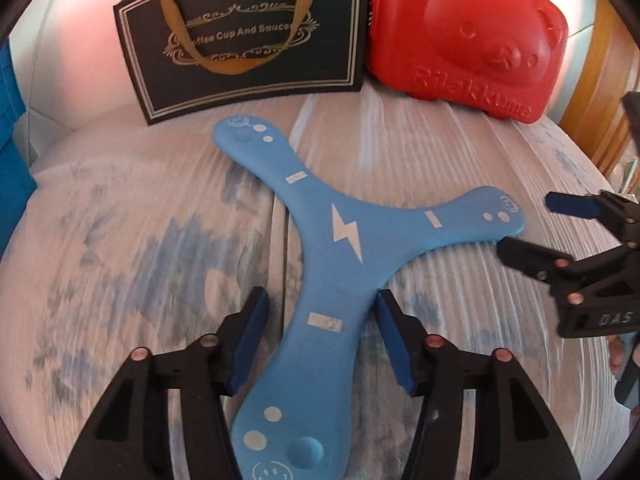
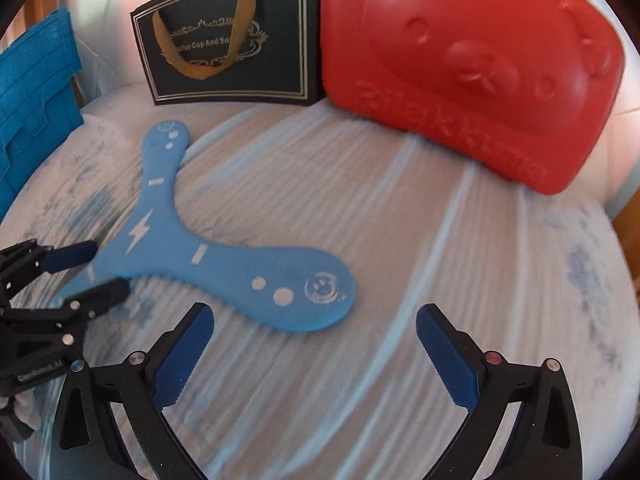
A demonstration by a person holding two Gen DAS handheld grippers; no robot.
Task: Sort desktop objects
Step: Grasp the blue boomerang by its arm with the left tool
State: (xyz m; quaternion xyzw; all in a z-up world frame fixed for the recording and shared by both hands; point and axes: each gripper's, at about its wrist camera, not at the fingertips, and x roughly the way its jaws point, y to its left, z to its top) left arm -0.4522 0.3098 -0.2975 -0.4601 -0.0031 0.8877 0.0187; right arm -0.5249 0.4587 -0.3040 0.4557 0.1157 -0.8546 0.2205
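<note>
I have the blue three-armed boomerang (image 1: 340, 236) lying flat on the wrapped, blue-and-white patterned tabletop (image 1: 120, 240), roughly in the middle, and nothing about it suggests it has been sorted yet. My left gripper (image 1: 320, 336) is spread wide with the boomerang's near arm running between its blue pads (image 1: 250, 344); I see a gap on both sides, so it straddles that arm without pinching it. My right gripper (image 2: 316, 354) is also released, jaws wide apart over bare tabletop, just near and right of the arm that carries the smiley face, and it holds nothing. Along the far edge stand a black gift bag (image 1: 244, 36) with gold ribbon handles and, touching it on the right, a red bear-faced case (image 1: 476, 36); at the far left a blue crate (image 2: 36, 92) leans into view. I judge the task to be at an early stage: the one loose object is lined up for a grasp but not picked up, and I can't tell which container is meant to receive it. Closing on the arm, lifting and placing all remain.
</note>
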